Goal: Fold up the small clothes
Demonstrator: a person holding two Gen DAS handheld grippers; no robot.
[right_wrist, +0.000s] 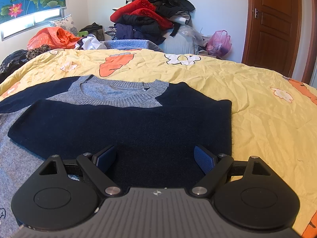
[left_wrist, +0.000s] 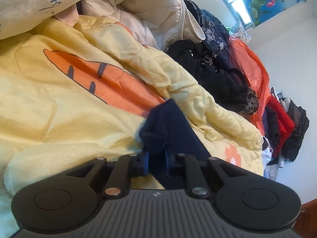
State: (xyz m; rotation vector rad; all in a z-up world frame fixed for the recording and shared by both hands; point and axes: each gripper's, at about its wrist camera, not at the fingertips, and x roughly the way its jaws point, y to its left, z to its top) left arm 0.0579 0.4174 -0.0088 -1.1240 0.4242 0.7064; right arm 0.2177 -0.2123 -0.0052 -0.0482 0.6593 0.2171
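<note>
Sweater (right_wrist: pixel 122 127) lies half folded on quilt (right_wrist: pixel 257 107); left gripper (left_wrist: pixel 156 158) pinches navy cloth, right gripper (right_wrist: pixel 155 156) gapes.

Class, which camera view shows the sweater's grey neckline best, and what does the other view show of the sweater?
The right wrist view: the sweater lies on the yellow quilt, its grey neckline in full view. The left wrist view shows only a bunched navy part gripped by the left tool.
</note>
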